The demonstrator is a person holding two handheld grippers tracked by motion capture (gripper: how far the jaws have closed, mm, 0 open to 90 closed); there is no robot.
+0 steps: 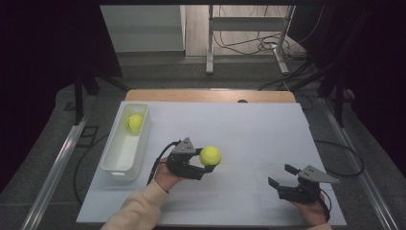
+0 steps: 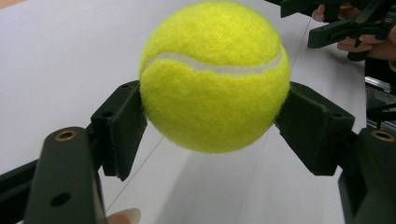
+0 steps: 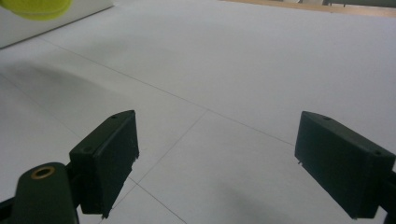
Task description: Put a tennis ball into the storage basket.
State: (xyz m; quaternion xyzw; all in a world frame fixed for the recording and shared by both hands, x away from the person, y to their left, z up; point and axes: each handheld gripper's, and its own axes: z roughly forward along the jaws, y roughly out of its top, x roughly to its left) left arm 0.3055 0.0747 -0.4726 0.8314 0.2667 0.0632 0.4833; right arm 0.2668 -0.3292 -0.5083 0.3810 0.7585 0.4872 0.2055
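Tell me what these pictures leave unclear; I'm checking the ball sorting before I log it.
- Held tennis ball: its far side is hidden by its own bulk in the left gripper view.
- White bin: its near wall hides part of the floor in the high view.
- Second tennis ball: too small there to read markings.
- Right hand-held gripper: the person's hand is cut off by the bottom edge.

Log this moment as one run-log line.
left hand-held gripper: shut on tennis ball, lifted off table | right hand-held gripper: open, holding nothing | white bin: second tennis ball inside
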